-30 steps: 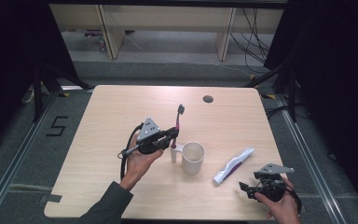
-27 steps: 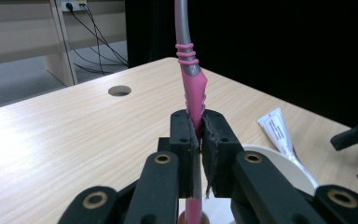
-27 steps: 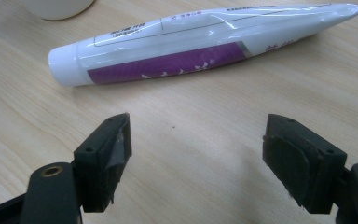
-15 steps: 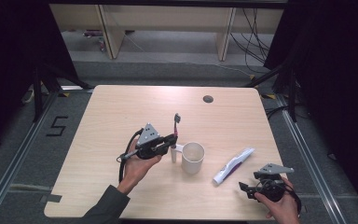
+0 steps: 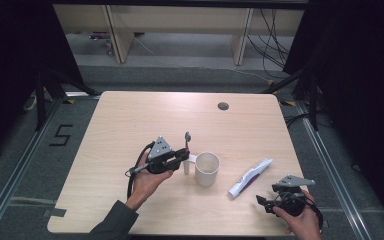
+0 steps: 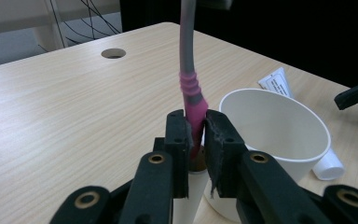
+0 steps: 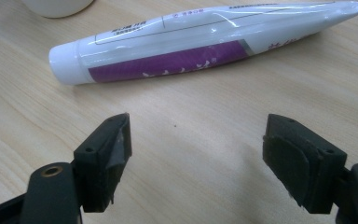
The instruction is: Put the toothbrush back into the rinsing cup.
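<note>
The work in hand looks like putting a toothbrush point(image 5: 187, 142) into a cup point(image 5: 207, 169), and it seems a little past halfway. The left claw point(image 6: 196, 135) has the pink lower handle of the toothbrush between its pads and holds it upright, head uppermost, just beside the cup on the side facing the bench's left edge. The jaws have just been opening a little, yet in the left gripper view the pads still lie against the handle, so I judge it grasped, though only loosely. Directly below the claw is a small white cylinder-like shape that I cannot identify.

The cup stands upright and looks empty, near the middle of the bench point(image 5: 130, 115) and somewhat toward its near edge. The toothbrush is not inside it; carrying it over the rim and letting go is what remains.

A toothpaste tube point(image 7: 200, 39) lies flat between the cup and the near right corner, untouched. The right claw point(image 7: 196, 158) hovers just short of it with its jaws wide apart and nothing between them.
</note>
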A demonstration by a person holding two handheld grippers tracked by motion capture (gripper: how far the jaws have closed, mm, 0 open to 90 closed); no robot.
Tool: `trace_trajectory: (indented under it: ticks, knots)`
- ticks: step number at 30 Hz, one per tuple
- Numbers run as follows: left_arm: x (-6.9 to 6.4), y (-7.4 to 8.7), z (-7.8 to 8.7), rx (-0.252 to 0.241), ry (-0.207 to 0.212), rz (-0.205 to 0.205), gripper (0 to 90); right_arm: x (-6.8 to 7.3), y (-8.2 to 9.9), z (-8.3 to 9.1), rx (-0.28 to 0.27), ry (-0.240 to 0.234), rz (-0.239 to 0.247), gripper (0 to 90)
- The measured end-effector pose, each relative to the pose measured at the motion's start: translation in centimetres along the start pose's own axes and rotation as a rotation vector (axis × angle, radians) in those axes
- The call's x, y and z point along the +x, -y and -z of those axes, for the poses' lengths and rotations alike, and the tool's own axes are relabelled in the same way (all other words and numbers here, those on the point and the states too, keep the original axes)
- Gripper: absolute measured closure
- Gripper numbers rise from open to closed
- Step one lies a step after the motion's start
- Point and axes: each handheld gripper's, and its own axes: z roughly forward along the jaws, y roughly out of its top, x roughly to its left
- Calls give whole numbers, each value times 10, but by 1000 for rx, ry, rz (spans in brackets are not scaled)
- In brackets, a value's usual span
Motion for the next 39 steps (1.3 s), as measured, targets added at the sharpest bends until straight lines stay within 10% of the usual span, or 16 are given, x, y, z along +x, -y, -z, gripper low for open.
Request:
trace_trajectory:
  ticks: [19,33,39]
  knots:
    - [-4,-11,23,-2,-8,49,405,1,-1,3,17,3,-31,246]
    - [-13,1,45,56,11,66,310,1,-1,3,11,-13,-37,246]
    - [-11,12,49,73,-1,71,300,-5,-1,1,-8,-13,42,246]
